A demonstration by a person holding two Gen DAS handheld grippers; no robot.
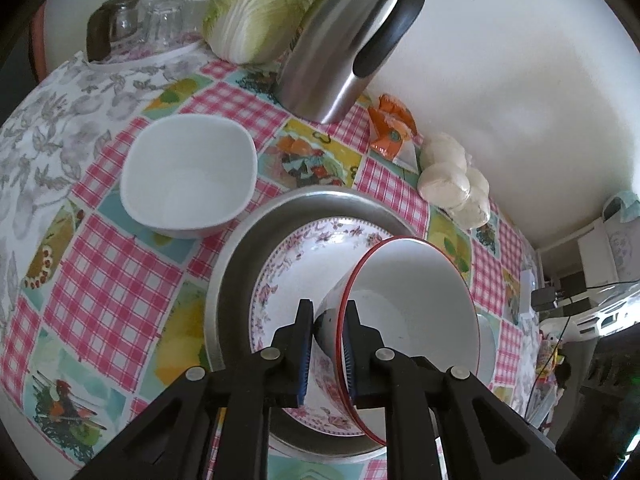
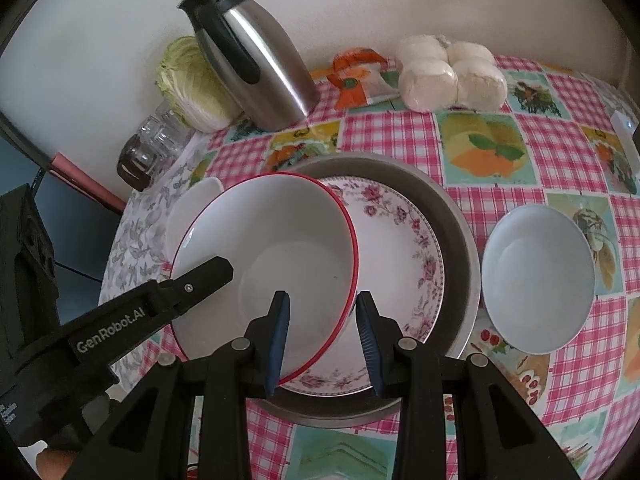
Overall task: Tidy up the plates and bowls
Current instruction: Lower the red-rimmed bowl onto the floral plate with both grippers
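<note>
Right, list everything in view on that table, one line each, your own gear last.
Red-rimmed white bowl: one, tilted over the floral plate, held by its rim.
Pink-floral white plate: one, inside the pan.
Round grey metal pan: one, table centre.
Plain white bowls: two, either side of the pan.
Steel jug with black handle: one, by the wall.
Green cabbage: one, beside the jug.
Clear glasses: several, far corner.
Orange packet: one.
White buns: one bag.
Left tool: shut on the bowl's rim.
Right tool: open, empty.

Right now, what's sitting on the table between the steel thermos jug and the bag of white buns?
An orange and white food packet lies between the steel thermos jug and the bag of white buns, against the wall; the right wrist view shows it best.
</note>
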